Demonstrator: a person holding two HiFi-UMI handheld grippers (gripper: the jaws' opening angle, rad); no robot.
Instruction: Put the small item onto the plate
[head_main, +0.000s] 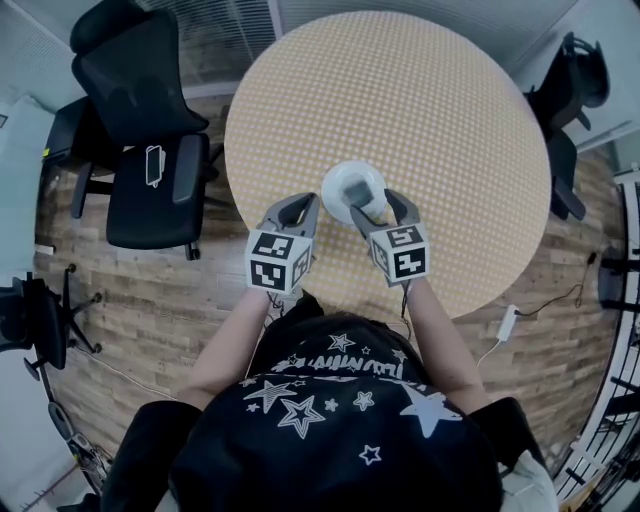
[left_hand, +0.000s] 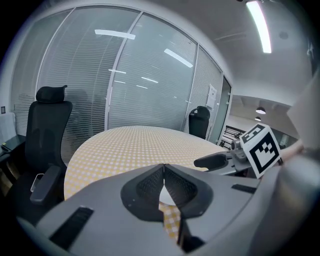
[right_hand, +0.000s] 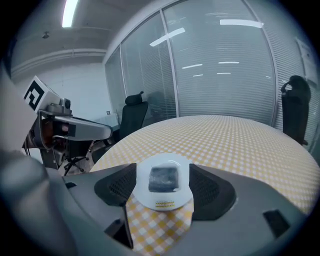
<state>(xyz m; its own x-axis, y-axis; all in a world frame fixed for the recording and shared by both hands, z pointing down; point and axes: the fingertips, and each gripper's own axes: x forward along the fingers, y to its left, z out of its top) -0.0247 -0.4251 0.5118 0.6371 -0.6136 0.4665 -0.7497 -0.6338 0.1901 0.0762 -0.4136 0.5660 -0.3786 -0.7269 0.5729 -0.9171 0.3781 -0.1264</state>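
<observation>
Small item (right_hand: 163, 178) on plate (right_hand: 165, 203); chairs (head_main: 150, 150) around table (head_main: 450, 120)

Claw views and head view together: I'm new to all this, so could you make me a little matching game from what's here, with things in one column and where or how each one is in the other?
Things:
1. left claw
2. right claw
3. small item
4. black chair

Place or state:
A. lying on the white plate
B. on the floor beside the round table
C. shut, nothing in it
D. open

Pairs: 1-C, 2-D, 3-A, 4-B
</observation>
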